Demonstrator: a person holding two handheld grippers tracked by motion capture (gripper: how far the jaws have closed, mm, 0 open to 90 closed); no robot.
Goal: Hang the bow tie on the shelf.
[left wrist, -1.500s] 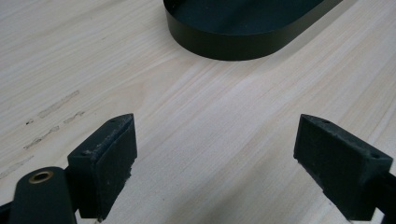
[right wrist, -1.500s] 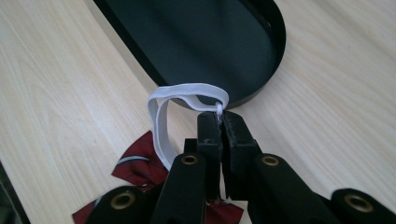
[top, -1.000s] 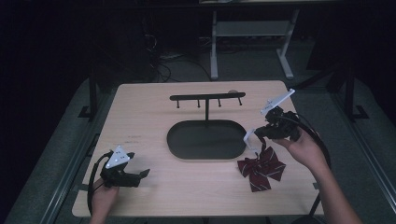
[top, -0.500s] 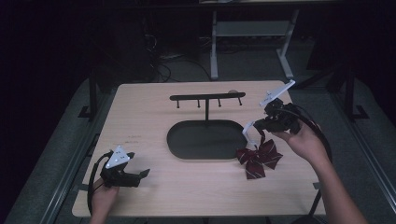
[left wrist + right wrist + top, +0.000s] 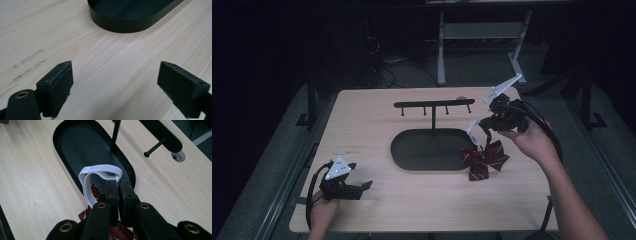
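Note:
A dark red bow tie [image 5: 485, 160] with pale stripes hangs by its white elastic strap [image 5: 474, 130] just right of the black oval tray [image 5: 412, 159]. My right gripper [image 5: 486, 125] is shut on that strap; in the right gripper view the jaws [image 5: 117, 185] pinch the strap [image 5: 100, 170] where it loops, and the red bow [image 5: 94, 190] dangles beneath. Behind the tray's post rises a black hook bar [image 5: 434, 104]. At the front left my left gripper [image 5: 362, 187] rests open on the table, nothing between its fingers [image 5: 58, 86].
The tray's dark wall [image 5: 125, 23] lies ahead of the left gripper across bare wood. A hook peg [image 5: 152, 149] sticks out from the bar above the tray, near a round hole [image 5: 178, 156] in the tabletop. The table's edges drop to a dark floor.
My right gripper has risen and drawn back from the front edge, lifting the bow tie by its strap toward the tray's right end. The left gripper has stayed put.

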